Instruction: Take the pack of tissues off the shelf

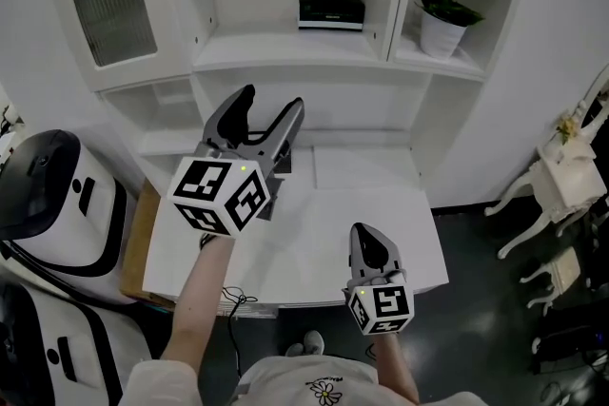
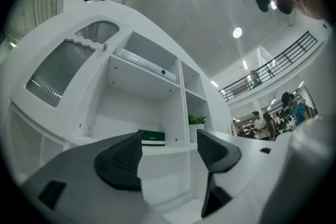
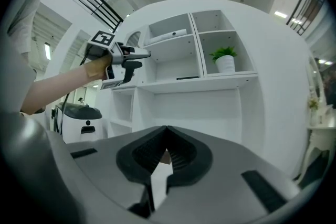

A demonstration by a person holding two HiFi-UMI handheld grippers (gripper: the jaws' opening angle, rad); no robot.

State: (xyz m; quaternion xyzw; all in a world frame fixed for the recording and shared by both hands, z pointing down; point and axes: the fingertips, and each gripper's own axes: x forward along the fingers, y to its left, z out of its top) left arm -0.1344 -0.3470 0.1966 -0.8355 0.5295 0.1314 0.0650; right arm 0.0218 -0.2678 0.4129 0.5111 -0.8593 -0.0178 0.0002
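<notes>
The pack of tissues (image 1: pixel 330 11) is a dark green and black box lying on the white shelf (image 1: pixel 285 48) in the middle compartment; it also shows in the left gripper view (image 2: pixel 151 137) and as a thin dark strip in the right gripper view (image 3: pixel 187 77). My left gripper (image 1: pixel 271 109) is raised in front of the shelf unit, below and short of the pack, its jaws open with nothing between them. My right gripper (image 1: pixel 369 245) hangs low over the white table (image 1: pixel 419 233), its jaws shut and empty.
A potted green plant (image 1: pixel 443 19) stands in the right compartment. A cabinet door with ribbed glass (image 1: pixel 114 0) is at upper left. A white and black machine (image 1: pixel 57 195) sits left of the table, and white chairs (image 1: pixel 561 195) are at right.
</notes>
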